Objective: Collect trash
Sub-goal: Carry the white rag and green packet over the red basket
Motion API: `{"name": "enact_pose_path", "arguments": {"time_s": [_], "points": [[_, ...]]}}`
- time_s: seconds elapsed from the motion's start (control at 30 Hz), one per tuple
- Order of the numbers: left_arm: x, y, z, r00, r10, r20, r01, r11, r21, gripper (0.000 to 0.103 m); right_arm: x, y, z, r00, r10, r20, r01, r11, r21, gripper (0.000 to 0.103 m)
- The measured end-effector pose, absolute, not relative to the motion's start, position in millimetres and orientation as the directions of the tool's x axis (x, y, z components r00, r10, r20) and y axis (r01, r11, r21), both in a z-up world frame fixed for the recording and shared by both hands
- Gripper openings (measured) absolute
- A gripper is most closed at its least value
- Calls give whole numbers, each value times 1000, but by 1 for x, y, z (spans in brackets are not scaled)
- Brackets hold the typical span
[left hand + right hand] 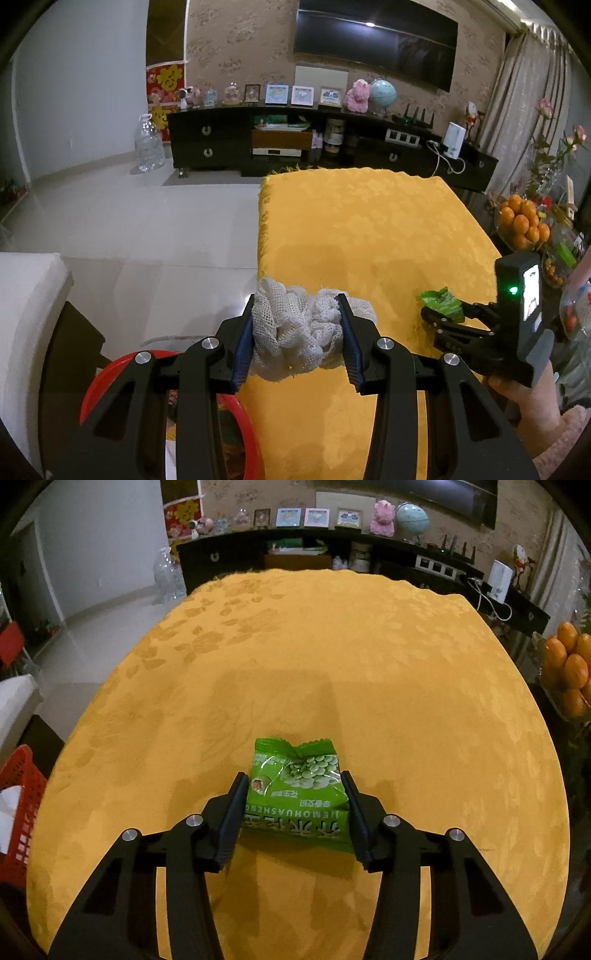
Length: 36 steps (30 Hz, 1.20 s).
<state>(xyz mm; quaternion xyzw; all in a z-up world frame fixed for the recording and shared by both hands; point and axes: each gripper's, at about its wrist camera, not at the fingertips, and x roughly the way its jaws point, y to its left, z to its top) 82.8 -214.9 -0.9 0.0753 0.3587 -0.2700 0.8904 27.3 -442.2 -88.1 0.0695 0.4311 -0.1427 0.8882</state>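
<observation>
We see a worktop (295, 657) under a yellow leaf-patterned damask cloth; only the left wrist view shows the round red plastic basket (240, 417) at its edge. Our left gripper (299, 328) pinches a crumpled white mesh net wad (295, 332), and our right gripper (295, 808) squeezes a glossy green snack packet (299, 786) lying on the cloth

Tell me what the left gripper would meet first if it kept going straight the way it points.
Apart from the white mesh wad it holds, the left gripper would probably first meet the yellow tablecloth, near its left edge; depth is unclear.
</observation>
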Motion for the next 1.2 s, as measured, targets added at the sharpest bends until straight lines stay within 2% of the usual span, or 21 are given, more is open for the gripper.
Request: {"name": "enact_pose_path", "arguments": {"time_s": [0.47, 1.2], "points": [[73, -212, 8, 644, -418, -641, 522, 853, -32, 39, -3, -399, -10, 737, -149, -659, 236, 971, 45, 48], [57, -134, 6, 714, -298, -633, 367, 930, -24, 39, -10, -343, 18, 781, -23, -624, 111, 989, 102, 48]]}}
